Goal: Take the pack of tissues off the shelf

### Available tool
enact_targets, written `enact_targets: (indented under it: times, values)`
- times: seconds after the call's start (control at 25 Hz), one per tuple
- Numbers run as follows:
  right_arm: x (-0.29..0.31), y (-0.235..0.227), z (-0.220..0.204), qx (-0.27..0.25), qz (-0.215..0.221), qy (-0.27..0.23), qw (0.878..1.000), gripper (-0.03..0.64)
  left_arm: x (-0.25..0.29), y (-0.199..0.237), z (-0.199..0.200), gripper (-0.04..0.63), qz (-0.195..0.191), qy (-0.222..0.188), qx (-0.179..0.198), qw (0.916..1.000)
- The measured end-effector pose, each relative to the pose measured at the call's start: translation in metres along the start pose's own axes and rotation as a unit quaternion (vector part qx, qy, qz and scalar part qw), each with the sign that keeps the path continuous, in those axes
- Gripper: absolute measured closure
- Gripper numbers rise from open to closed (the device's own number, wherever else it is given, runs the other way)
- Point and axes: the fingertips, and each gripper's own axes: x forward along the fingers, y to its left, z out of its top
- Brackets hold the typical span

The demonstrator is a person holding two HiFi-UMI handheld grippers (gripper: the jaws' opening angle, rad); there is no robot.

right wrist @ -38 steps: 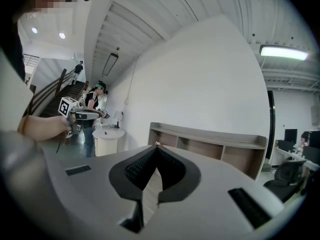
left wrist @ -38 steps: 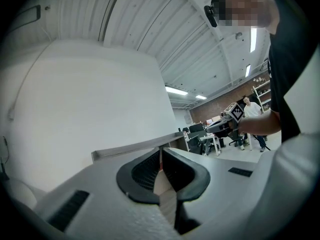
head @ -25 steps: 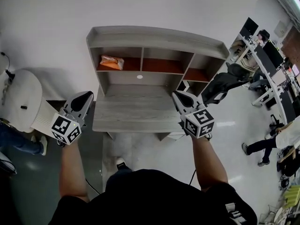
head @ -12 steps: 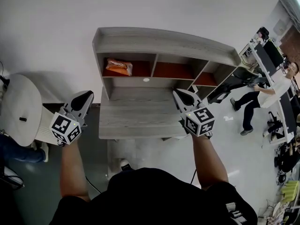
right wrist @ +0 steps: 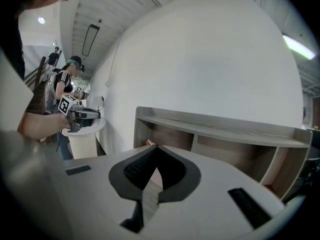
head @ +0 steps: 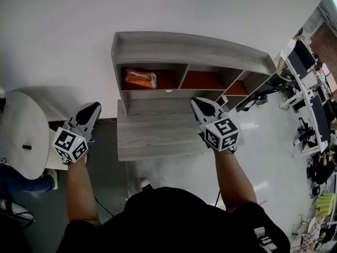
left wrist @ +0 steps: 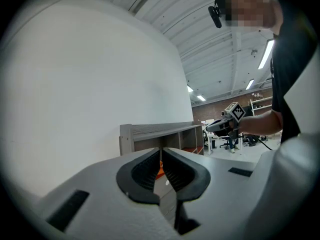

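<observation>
Head view | tissue pack (head: 140, 78) on shelf (head: 189, 46); beyond left hand-held gripper (head: 94, 106)

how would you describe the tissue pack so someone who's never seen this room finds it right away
Against the white wall stands a grey wooden desk topped by a shelf unit of open compartments. In its leftmost compartment lies the pack of tissues, a soft orange and pale packet. It is the only thing visible in any compartment.
</observation>
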Motion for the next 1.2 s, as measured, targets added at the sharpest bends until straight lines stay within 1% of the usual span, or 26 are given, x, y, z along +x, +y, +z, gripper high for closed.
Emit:
enact_targets:
  times: [0.28, 0.44, 0.64, 0.8, 0.96, 1.04, 1.2]
  values:
    - [0.013, -0.001, -0.009, -0.006, -0.009, 0.017, 1.000, 0.609, 0.012, 0.007, -0.011, 0.565, -0.013, 0.003, -0.008, 0.9999]
    - [0.022, -0.002, -0.010, -0.036, -0.008, 0.023, 0.999, 0.609, 0.019, 0.006, -0.014, 0.565, -0.014, 0.011, -0.002, 0.9998]
    - [0.038, -0.003, -0.007, -0.046, 0.019, 0.016, 0.999, 0.609, 0.013, 0.008, -0.007, 0.565, 0.007, 0.020, 0.010, 0.9997]
    - [0.057, -0.009, -0.001, -0.045, 0.050, 0.007, 0.998, 0.609, 0.007, 0.011, -0.001, 0.565, 0.035, 0.024, 0.014, 0.9990]
    - [0.079, -0.009, -0.003, -0.065, 0.078, 0.014, 0.995, 0.609, 0.001, 0.013, 0.006, 0.565, 0.061, 0.023, 0.017, 0.9977]
    - [0.091, -0.007, -0.006, -0.075, 0.091, 0.020, 0.993, 0.609, 0.000, 0.013, 0.007, 0.565, 0.070, 0.024, 0.014, 0.9972]
    - [0.121, 0.001, -0.013, -0.088, 0.117, 0.029, 0.989, 0.609, -0.003, 0.010, -0.001, 0.565, 0.082, 0.024, -0.006, 0.9963]
